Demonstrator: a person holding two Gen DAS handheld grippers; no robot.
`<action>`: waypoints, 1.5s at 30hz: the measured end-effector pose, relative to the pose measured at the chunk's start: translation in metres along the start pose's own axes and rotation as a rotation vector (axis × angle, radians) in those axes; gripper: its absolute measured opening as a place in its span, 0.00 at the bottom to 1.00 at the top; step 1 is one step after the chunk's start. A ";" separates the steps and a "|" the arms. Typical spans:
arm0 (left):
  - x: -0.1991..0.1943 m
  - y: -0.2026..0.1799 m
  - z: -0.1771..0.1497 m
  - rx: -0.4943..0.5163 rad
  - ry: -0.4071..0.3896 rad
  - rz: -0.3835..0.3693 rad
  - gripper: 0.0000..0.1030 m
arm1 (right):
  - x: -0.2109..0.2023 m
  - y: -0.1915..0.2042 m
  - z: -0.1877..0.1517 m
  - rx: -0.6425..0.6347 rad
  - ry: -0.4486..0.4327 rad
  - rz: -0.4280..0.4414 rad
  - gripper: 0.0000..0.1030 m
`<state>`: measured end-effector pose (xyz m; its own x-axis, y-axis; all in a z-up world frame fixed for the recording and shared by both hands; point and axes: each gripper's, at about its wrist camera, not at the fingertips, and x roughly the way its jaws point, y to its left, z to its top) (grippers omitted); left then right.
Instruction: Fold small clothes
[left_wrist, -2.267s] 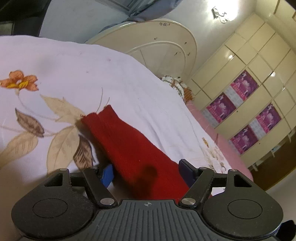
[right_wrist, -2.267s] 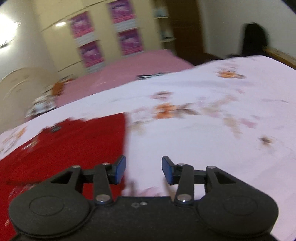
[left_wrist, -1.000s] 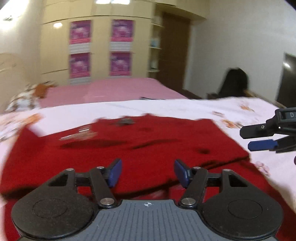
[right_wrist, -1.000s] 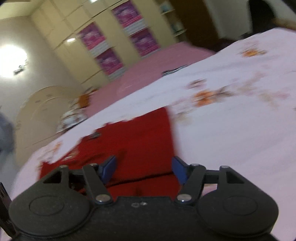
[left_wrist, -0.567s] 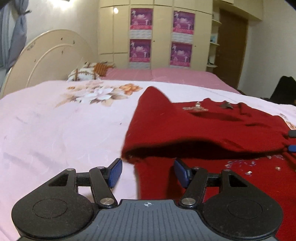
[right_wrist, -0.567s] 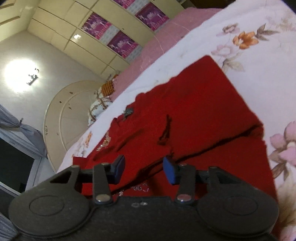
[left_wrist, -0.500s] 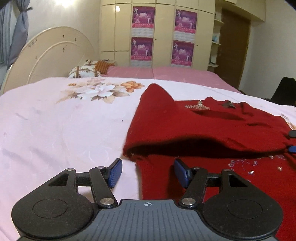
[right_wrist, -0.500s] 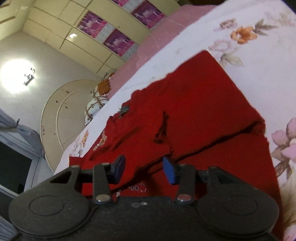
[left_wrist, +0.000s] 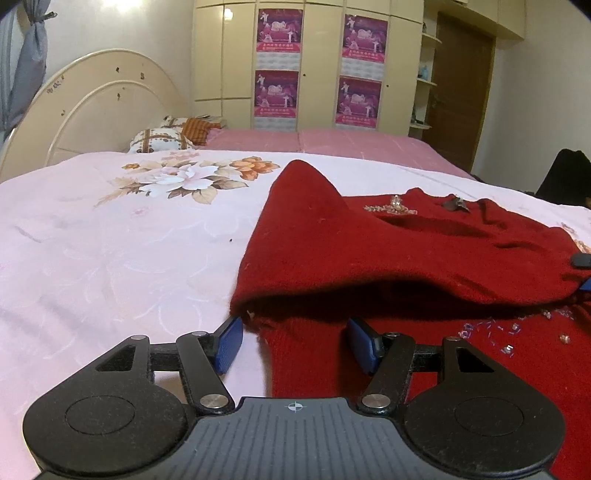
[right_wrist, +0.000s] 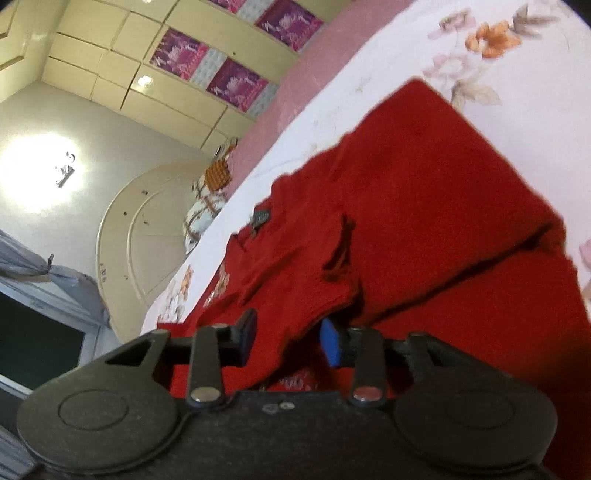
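red knit sweater (left_wrist: 388, 254) lies on a pale floral bedsheet (left_wrist: 110, 251), seen first from the left wrist view. its upper part is folded over the lower part, the fold's edge running across just ahead of the left gripper (left_wrist: 295, 341). small beads (left_wrist: 509, 330) are scattered on the lower layer to the right, and a beaded trim (left_wrist: 391, 208) sits near the neckline. left gripper: blue pads stand well apart, roughly halfway open. one pad (left_wrist: 231, 341) is over bare sheet just beside the sweater's edge, the other over the red cloth; a strip of the lower layer lies between them. pads do not press on it, nothing held. a dark tip of the right gripper (left_wrist: 581, 262) shows at the far right edge, at the fold. behind: a cream headboard (left_wrist: 92, 110), a patterned pillow (left_wrist: 162, 138), a pink bed cover (left_wrist: 332, 142), a wardrobe with purple posters (left_wrist: 279, 33).

right wrist view, tilted and somewhat blurred. the sweater (right_wrist: 443, 206) fills the middle and right of the frame, the sheet (right_wrist: 406, 48) beyond it. right gripper (right_wrist: 291, 341): its jaws have just been closing and now stand narrow, with a bunched flap of the folded upper layer between them. the cloth fills the gap, but whether both pads actually press on it i cannot tell from this angle. headboard (right_wrist: 147, 236), wall lamp (right_wrist: 62, 171) and a grey curtain (right_wrist: 48, 273) at left.
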<state>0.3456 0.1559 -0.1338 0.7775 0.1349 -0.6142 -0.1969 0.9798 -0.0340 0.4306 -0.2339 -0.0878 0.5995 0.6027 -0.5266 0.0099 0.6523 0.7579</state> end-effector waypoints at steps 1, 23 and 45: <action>0.000 0.000 0.000 0.000 0.000 0.000 0.61 | 0.001 0.002 0.000 -0.025 -0.012 -0.026 0.24; 0.007 0.013 0.013 -0.091 -0.026 -0.058 0.05 | -0.045 0.034 0.022 -0.394 -0.131 -0.167 0.05; -0.034 -0.010 0.011 -0.119 -0.156 -0.085 0.05 | -0.031 0.034 0.022 -0.380 -0.109 -0.204 0.05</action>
<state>0.3278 0.1428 -0.1042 0.8753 0.0830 -0.4764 -0.1888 0.9656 -0.1786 0.4298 -0.2408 -0.0369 0.6972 0.4054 -0.5913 -0.1460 0.8878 0.4365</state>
